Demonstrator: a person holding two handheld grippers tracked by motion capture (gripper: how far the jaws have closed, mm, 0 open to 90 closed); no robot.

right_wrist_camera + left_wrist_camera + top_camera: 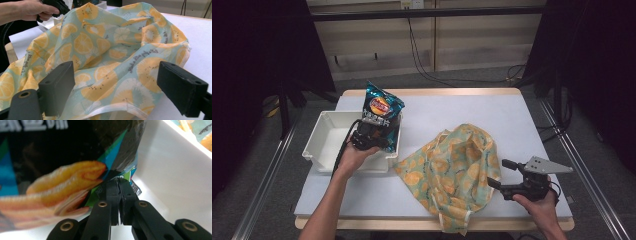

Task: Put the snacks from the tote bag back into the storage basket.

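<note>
Left tool (371, 136) is pinching the chip bag (382, 106) over the bin (319, 141), probably lifting; right tool (511, 180) is waiting spread beside the fruit-print bag (452, 165), center frame.

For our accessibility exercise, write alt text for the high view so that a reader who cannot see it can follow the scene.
The left tool grips a crisp bag by its lower edge over a white bin at the left of a pale table. The right tool, open, sits beside a crumpled citrus-print fabric bag.
</note>
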